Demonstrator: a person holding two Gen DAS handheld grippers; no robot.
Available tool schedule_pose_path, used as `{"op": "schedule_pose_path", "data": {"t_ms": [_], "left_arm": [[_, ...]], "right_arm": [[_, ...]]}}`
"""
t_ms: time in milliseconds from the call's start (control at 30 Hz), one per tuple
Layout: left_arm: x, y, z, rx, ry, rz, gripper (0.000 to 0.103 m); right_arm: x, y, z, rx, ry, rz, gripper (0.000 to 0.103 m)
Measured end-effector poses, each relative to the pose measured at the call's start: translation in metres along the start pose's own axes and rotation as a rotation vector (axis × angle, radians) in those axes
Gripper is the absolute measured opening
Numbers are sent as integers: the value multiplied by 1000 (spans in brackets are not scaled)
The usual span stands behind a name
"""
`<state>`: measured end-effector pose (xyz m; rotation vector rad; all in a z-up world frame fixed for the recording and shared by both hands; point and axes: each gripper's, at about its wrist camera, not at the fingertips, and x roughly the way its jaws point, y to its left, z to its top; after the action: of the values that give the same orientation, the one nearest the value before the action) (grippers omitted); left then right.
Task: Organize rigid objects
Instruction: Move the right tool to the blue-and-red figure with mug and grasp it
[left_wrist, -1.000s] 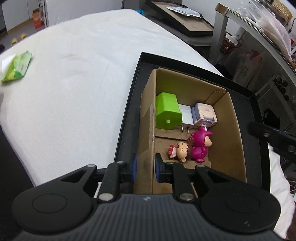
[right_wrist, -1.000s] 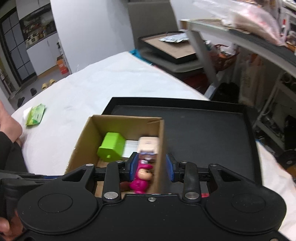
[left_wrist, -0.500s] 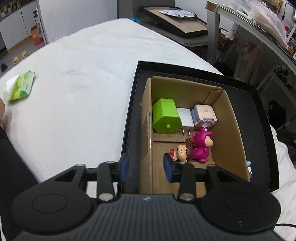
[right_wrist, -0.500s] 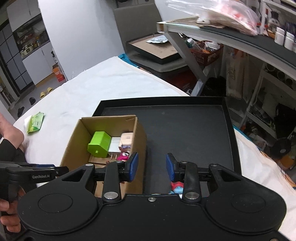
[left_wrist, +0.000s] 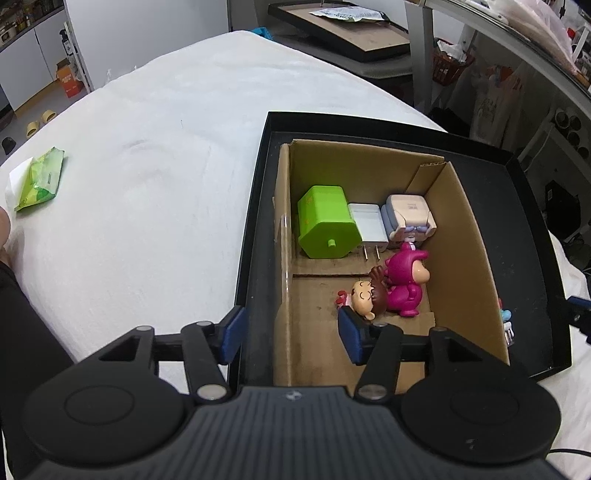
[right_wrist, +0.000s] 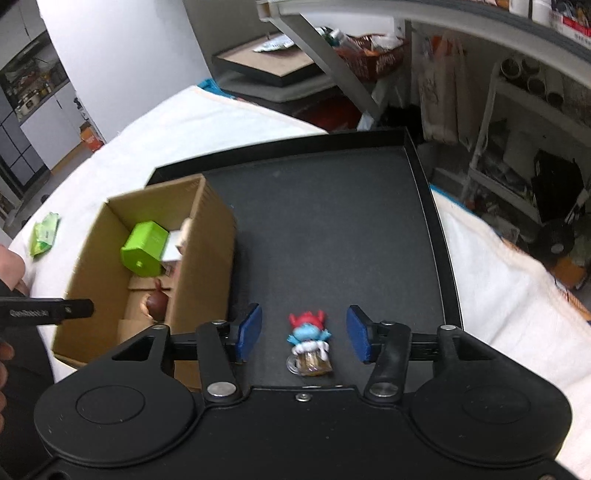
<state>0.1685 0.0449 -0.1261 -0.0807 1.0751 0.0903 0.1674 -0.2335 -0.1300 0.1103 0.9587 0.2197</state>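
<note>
A cardboard box (left_wrist: 465, 236) stands in a black tray (left_wrist: 258, 206). Inside lie a green block (left_wrist: 327, 221), a white plug (left_wrist: 367, 227), a beige charger (left_wrist: 408, 216), a magenta figure (left_wrist: 404, 280) and a brown-haired doll (left_wrist: 365, 295). My left gripper (left_wrist: 291, 338) is open, its fingers either side of the box's near left wall. On the bare tray floor (right_wrist: 332, 229) lies a small blue figure with a red cap (right_wrist: 309, 341). My right gripper (right_wrist: 303, 334) is open around it, both pads clear of it.
The tray rests on a white cloth (left_wrist: 147, 166). A green packet (left_wrist: 38, 181) lies at its far left. Metal shelving (right_wrist: 498, 110) with bags and jars stands to the right. A hand (right_wrist: 11, 266) holds the left tool.
The left gripper opened wider and let go of the box wall. The right gripper swung right, away from the box, and opened over the blue figure.
</note>
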Motion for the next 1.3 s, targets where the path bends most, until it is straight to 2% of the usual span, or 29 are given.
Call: {"op": "schedule_pose_path", "data": {"t_ms": [233, 367, 667, 833, 967, 1033, 1067, 1100, 1300], "left_arm": [[7, -6, 2, 13, 27, 20, 56], [8, -8, 5, 12, 28, 28, 57], [11, -8, 6, 8, 36, 38, 58], [15, -10, 7, 16, 47, 36, 58], [17, -11, 10, 14, 48, 30, 58], [19, -10, 11, 11, 50, 29, 58], [19, -10, 11, 9, 51, 29, 58], [19, -10, 12, 9, 50, 31, 58], [19, -13, 15, 14, 54, 29, 58]], "right_arm": [[24, -8, -8, 26, 66, 17, 54], [39, 1, -13, -11, 100, 21, 56], [58, 7, -21, -79, 77, -12, 58], [68, 3, -22, -72, 84, -25, 57], [76, 4, -23, -79, 96, -27, 55], [78, 8, -23, -116, 91, -37, 50], [78, 12, -24, -140, 90, -51, 42], [78, 13, -24, -157, 88, -63, 39], [77, 9, -22, -130, 114, -54, 38]]}}
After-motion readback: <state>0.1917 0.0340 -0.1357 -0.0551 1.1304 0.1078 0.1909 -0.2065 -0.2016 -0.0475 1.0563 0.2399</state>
